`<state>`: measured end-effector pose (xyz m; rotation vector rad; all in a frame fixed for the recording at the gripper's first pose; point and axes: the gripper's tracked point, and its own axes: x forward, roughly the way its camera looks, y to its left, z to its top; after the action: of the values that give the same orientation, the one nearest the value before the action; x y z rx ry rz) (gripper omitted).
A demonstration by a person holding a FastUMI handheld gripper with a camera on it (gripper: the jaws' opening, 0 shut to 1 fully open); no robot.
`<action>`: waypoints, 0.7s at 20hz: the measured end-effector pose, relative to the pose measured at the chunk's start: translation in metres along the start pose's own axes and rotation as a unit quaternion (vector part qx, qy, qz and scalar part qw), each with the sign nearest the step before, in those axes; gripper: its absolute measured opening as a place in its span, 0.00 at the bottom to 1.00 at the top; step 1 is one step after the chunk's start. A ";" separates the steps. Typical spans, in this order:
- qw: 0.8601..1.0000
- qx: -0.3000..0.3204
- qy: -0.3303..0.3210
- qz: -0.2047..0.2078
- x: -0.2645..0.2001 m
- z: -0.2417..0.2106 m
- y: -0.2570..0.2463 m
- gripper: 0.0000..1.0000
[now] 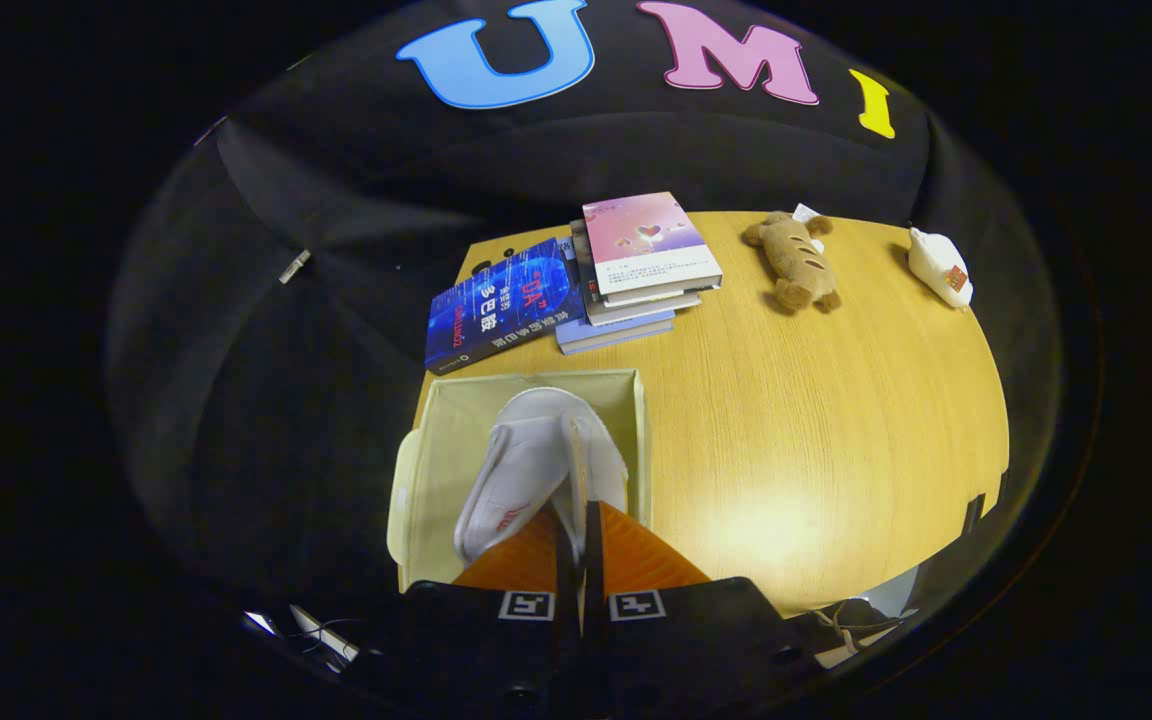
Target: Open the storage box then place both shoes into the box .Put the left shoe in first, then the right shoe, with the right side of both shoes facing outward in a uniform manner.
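Gripper (579, 535) pointing down over the open storage box (436, 440), fingers nearly together and clamped on a thin edge of a white shoe (536, 460), likely the heel collar or side wall, pinched from both sides. Shoe hanging or resting inside the box, just ahead of the fingertips, long axis running away from the fingers toward the far wall of the box, toe end far, heel end near. Red marking visible on the shoe's left-facing flank. Cannot tell whether left or right shoe, and cannot tell whether a second shoe already sits beneath it. Box a pale fabric bin at the near left corner of the wooden table (816, 420), lid not seen on top, so opening step looks done. Beyond the box: blue book (496, 305) lying flat, stack of books (636, 270) just right of it. Far right of table: brown plush toy (796, 262) and a white plush toy (939, 266), well apart from the box. Judgement: placing step in progress; next move turns on lowering straight down along the shoe's hang and keeping its long axis parallel to the box's side walls before letting go. Risk: shoe tipping onto its side on release.
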<state>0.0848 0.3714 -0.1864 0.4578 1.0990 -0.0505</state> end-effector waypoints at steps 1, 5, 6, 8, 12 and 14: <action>1.000 -0.004 0.008 -0.009 0.009 -0.005 -0.002 0.05; 0.999 0.006 0.041 -0.010 0.027 -0.032 -0.002 0.05; 0.999 0.014 0.044 0.011 0.027 -0.034 0.009 0.07; 0.999 0.005 0.034 0.026 0.022 -0.027 0.018 0.09; 0.999 -0.005 0.029 0.040 0.016 -0.027 0.024 0.41; 0.998 -0.014 0.034 0.051 0.015 -0.033 0.026 0.56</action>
<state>0.0709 0.4101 -0.2028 0.4935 1.1401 0.0698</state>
